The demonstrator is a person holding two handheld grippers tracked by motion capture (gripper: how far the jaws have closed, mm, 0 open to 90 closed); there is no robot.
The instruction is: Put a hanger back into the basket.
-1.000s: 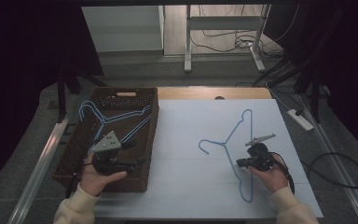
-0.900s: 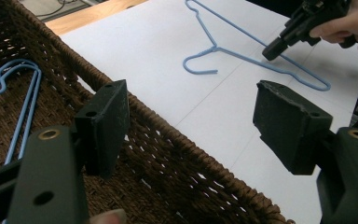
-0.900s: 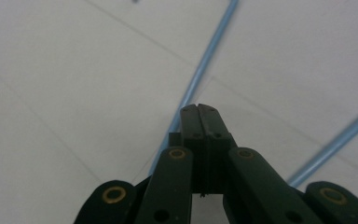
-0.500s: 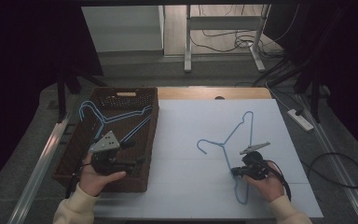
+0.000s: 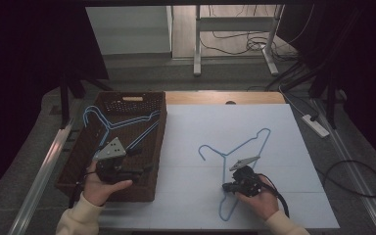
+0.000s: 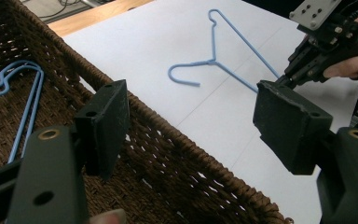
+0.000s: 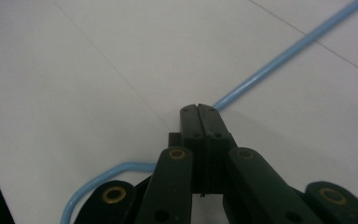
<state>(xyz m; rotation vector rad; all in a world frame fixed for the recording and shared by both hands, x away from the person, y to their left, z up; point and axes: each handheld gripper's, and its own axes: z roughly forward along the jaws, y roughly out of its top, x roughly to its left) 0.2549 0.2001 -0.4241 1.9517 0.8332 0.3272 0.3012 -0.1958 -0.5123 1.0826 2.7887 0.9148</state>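
High view: your right gripper (image 5: 226,186) sits low on the white worktop (image 5: 274,127), jaws clenched on the wire of the blue hanger (image 5: 235,152). The grip is on the lower straight run of that hanger, close to its rounded corner. The hook end lies ahead of the gripper and to its left, flat on the worktop; the far shoulder stretches away up and to the right.

Right gripper view confirms it: both black jaws pressed tight together, blue wire coming out just past the tips toward upper right, and the rounded corner curling under the gripper body at lower left. No gap btwn the pads.

Your left gripper (image 5: 147,169) is released, jaws wide apart w/ nothing btwn them. It hovers over the near right part of the brown wicker basket (image 5: 78,161), pointing toward the right gripper. In the left gripper view the basket's woven rim (image 6: 177,135) runs diagonally btwn the two pads, and beyond it you see the hanger on the worktop w/ your right hand (image 6: 354,65) and its gripper at upper right.

Inside the basket, behind and left of the left gripper, lie more blue hangers (image 5: 115,125), their hooks toward the basket's far left corner. They're well apart from the left gripper's jaws; nothing touches them.
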